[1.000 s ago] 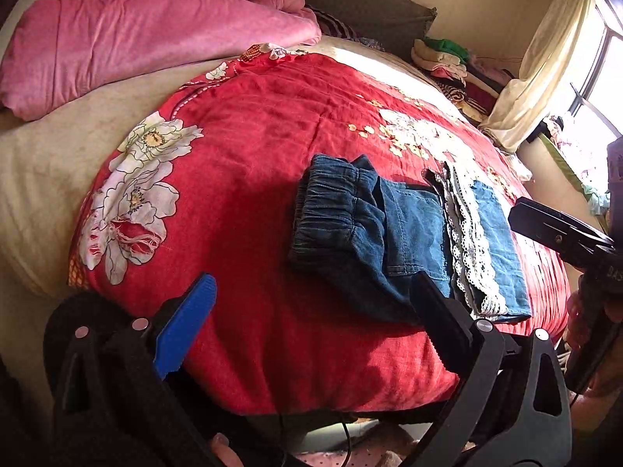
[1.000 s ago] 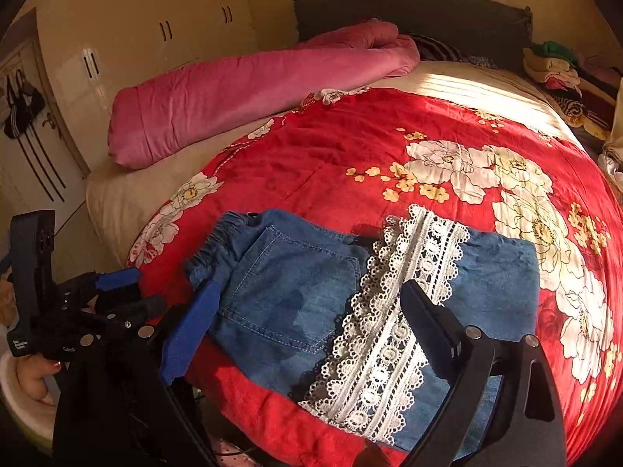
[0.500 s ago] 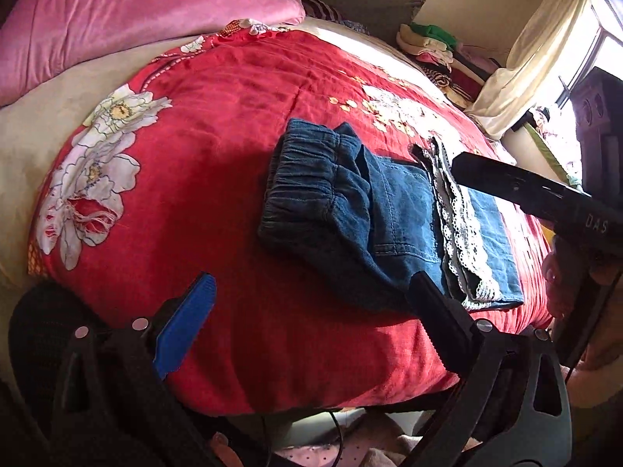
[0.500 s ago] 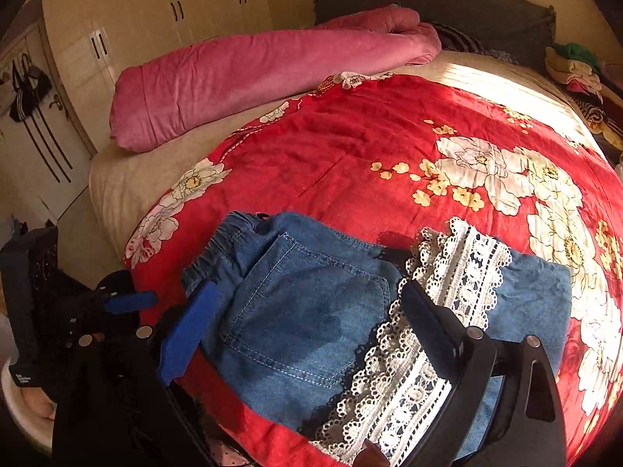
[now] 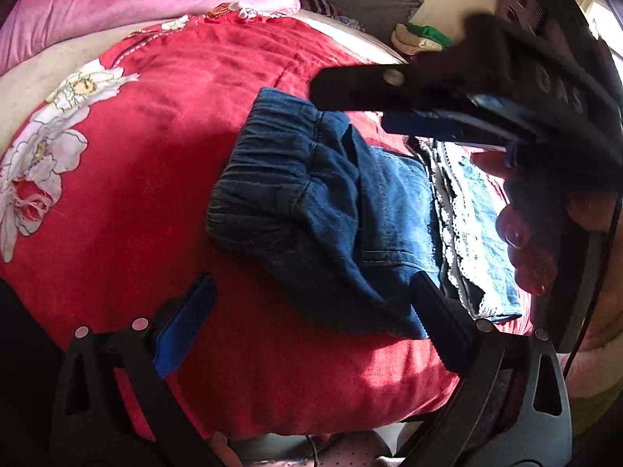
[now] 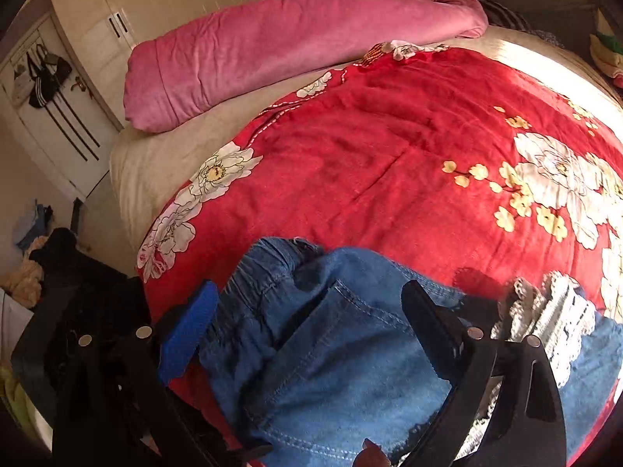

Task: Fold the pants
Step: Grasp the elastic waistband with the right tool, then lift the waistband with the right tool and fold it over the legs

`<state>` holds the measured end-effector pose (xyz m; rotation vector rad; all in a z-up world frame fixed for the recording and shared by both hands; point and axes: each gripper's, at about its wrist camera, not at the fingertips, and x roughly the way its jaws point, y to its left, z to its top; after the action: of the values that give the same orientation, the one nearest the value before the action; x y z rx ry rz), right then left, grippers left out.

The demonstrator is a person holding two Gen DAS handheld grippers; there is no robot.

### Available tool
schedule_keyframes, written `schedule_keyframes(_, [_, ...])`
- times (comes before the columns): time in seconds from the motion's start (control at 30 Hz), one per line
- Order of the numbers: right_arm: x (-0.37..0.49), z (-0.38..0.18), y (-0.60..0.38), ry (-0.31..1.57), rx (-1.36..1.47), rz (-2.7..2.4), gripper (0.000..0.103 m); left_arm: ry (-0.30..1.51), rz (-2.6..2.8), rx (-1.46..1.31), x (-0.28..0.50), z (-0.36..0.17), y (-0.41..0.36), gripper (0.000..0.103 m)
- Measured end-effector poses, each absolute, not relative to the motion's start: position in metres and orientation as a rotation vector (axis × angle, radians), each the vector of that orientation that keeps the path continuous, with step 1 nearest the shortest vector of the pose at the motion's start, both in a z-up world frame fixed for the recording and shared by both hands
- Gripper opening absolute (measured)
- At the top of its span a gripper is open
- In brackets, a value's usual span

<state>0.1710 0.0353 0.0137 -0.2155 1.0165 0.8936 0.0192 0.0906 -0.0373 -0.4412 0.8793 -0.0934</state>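
Observation:
Folded blue denim pants (image 5: pixel 331 214) with an elastic waistband and a white lace band (image 5: pixel 455 225) lie on a red floral blanket (image 5: pixel 155 155) near the bed's front edge. My left gripper (image 5: pixel 311 323) is open just short of the pants' near edge, its black finger beside the denim corner. My right gripper (image 6: pixel 309 330) is open and low over the pants (image 6: pixel 331 350), with denim showing between its fingers and the lace (image 6: pixel 553 311) to the right. In the left wrist view the right gripper (image 5: pixel 352 103) reaches in from the upper right above the waistband, held by a hand (image 5: pixel 525 241).
A rolled pink quilt (image 6: pixel 292 50) lies across the back of the bed. Stacked clothes (image 5: pixel 420 37) sit at the far right. Beige wardrobes (image 6: pixel 175 0) and a door with hanging bags (image 6: pixel 43 78) stand on the left, with clutter on the floor (image 6: pixel 27 272).
Both grippers have moved in towards the pants. The right gripper has swung over the waistband end and now fills the upper right of the left wrist view. The pants have not moved.

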Motion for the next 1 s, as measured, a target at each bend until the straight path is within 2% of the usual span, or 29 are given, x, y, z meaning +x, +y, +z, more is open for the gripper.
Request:
schedule_keyframes(0.17, [0.183,-0.006,0.063,1.086,-0.275,0.885,0.093,0.865,-0.098,-0.447,0.021,-0.04,0.093,0.093])
schedule_keyframes(0.27, [0.188,-0.023,0.068,1.138,-0.253,0.906,0.062,0.855,-0.09,-0.463,0.023,-0.043,0.095,0.093])
schedule_keyframes(0.33, [0.188,-0.028,0.065,1.137,-0.237,0.917,0.049,0.848,-0.09,-0.469,0.024,-0.044,0.096,0.093])
schedule_keyframes(0.43, [0.189,-0.022,0.053,1.122,-0.182,0.944,0.038,0.833,-0.094,-0.477,0.025,-0.044,0.097,0.093])
schedule_keyframes(0.53, [0.189,-0.011,0.039,1.102,-0.131,0.965,0.035,0.826,-0.099,-0.502,0.03,-0.043,0.099,0.093])
schedule_keyframes(0.6, [0.189,-0.004,0.029,1.088,-0.095,0.979,0.035,0.825,-0.109,-0.539,0.033,-0.043,0.103,0.087])
schedule_keyframes(0.67, [0.188,0.004,0.022,1.072,-0.068,0.989,0.035,0.829,-0.149,-0.596,0.037,-0.043,0.105,0.058])
schedule_keyframes(0.77, [0.189,0.015,0.013,1.051,-0.058,0.991,0.035,0.835,-0.2,-0.637,0.042,-0.038,0.103,0.039])
schedule_keyframes(1.0, [0.185,0.032,-0.019,0.996,-0.031,0.978,0.035,0.801,-0.229,-0.584,0.043,-0.013,0.083,0.039])
